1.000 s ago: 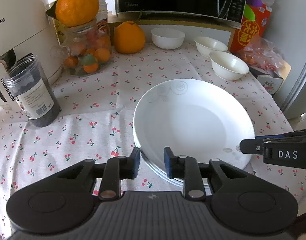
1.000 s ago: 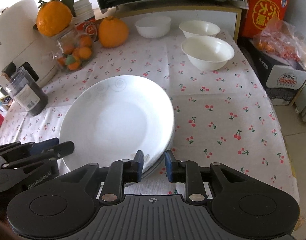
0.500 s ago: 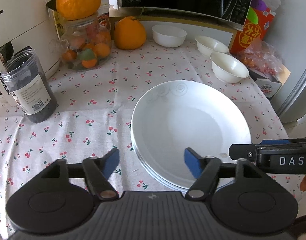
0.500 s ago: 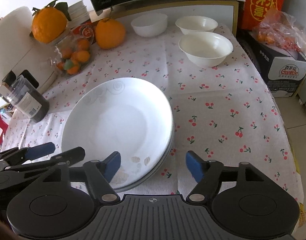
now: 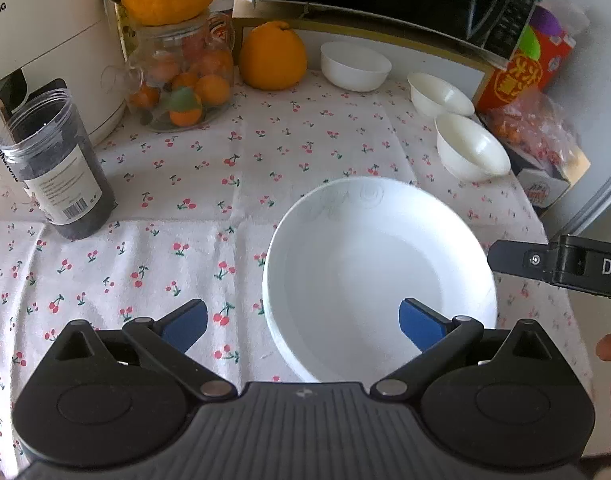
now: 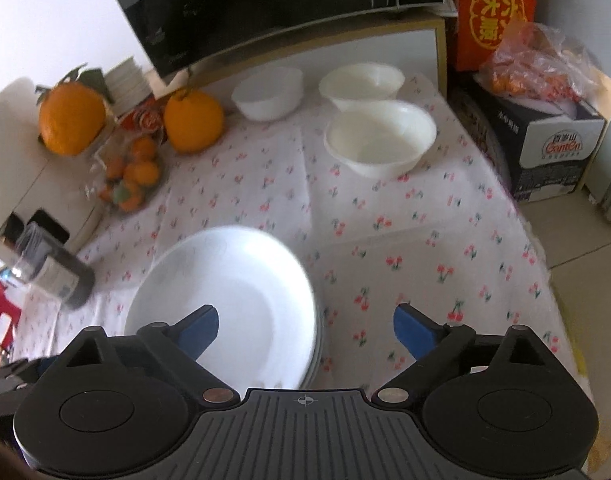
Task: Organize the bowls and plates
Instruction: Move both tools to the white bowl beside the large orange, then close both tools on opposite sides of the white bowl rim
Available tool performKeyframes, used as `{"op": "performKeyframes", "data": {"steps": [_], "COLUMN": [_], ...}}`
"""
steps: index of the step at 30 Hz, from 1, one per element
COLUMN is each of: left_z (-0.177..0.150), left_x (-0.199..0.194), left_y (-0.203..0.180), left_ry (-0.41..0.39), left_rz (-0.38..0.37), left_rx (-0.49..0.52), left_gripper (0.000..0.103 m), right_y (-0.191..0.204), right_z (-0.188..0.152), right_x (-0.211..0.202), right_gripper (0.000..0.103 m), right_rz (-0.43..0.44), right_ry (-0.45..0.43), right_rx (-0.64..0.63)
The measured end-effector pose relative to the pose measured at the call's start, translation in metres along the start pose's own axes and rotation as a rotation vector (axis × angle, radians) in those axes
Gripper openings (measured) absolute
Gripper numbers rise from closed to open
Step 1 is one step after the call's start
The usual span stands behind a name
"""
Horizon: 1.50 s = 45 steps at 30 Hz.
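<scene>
Left wrist view: the left tool and right tool are opening, empty, over stacked plates, glossy, brittle and slippery; pinch the rim.

**Glossy crockery on soft printed cloth**

The stacked plates and three bowls look like smooth, glossy white ceramic. A matt cherry-print cloth with fold creases covers the worktop. The fruit jar is clear glass; each tool is matt black plastic.
</scene>
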<state>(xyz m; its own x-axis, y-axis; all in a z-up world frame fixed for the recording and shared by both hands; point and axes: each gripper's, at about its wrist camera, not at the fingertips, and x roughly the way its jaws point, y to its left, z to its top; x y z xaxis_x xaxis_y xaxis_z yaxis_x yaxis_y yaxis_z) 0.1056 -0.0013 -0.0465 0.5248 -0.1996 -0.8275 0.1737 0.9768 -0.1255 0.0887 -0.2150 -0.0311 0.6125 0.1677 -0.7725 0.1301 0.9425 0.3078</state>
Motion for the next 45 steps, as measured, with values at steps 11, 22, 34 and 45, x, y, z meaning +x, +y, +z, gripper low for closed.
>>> {"op": "performKeyframes", "data": {"steps": [11,22,34,45], "left_z": [0.05,0.114,0.164,0.187], "left_x": [0.013,0.052,0.113,0.15], "left_y": [-0.007,-0.014,-0.019,-0.03], "left_ry": [0.001,-0.021,-0.09,-0.207], "left_rz": [0.034,0.066,0.083,0.006], "left_rx": [-0.055,-0.111,-0.206,-0.261], "left_gripper": [0.102,0.102,0.102,0.086], "right_y": [0.0,-0.013,-0.019,-0.012], "right_z": [0.064,0.134,0.194,0.218], "right_x": [0.013,0.066,0.135,0.171], "right_gripper": [0.1,0.1,0.1,0.098], "right_rz": [-0.024,0.022,0.142,0.226], "right_ry": [-0.065,-0.054,-0.126,-0.21], "right_rx": [-0.031,0.04,0.072,-0.009]}}
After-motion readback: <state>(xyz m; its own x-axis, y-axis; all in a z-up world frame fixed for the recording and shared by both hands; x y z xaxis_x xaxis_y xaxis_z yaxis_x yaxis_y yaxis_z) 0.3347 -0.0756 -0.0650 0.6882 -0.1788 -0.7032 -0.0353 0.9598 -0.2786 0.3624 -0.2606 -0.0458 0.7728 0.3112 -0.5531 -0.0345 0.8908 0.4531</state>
